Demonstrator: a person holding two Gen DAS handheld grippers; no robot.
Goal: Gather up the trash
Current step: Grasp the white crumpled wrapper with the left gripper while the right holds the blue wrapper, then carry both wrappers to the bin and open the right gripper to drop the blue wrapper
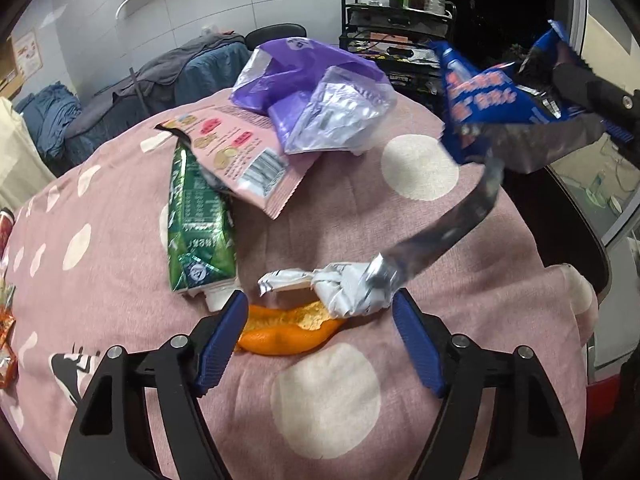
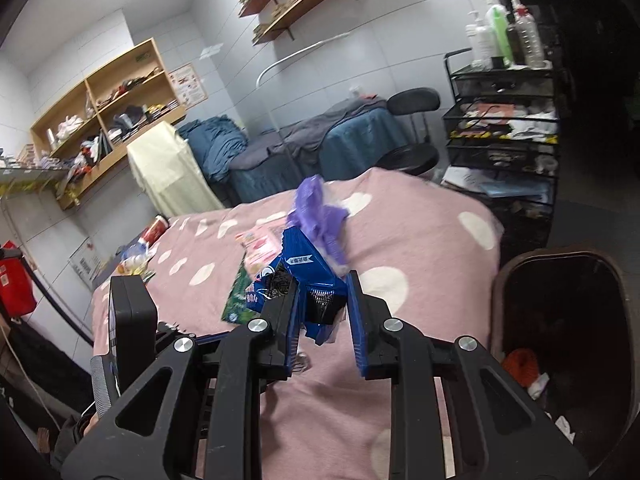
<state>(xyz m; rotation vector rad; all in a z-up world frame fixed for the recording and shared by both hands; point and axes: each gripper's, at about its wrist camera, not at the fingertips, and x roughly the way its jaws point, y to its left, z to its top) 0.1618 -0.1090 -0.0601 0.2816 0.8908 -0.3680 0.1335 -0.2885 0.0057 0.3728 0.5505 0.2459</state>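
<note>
My left gripper (image 1: 318, 312) is open, low over the pink dotted cloth (image 1: 120, 264), its fingers either side of an orange peel (image 1: 288, 326) and a crumpled white wrapper (image 1: 348, 286). A green carton (image 1: 198, 220), a pink snack bag (image 1: 240, 152) and a purple plastic bag (image 1: 316, 96) lie beyond. My right gripper (image 2: 322, 312) holds a blue snack bag (image 2: 298, 276) above the table; the bag also shows at the upper right of the left wrist view (image 1: 504, 104), with a silver strip hanging down.
A dark trash bin (image 2: 568, 344) with some trash inside stands beside the table's right edge. More wrappers (image 2: 134, 260) and a red can (image 2: 154, 230) lie at the table's far left. A black wire cart (image 2: 504, 128) with bottles stands behind.
</note>
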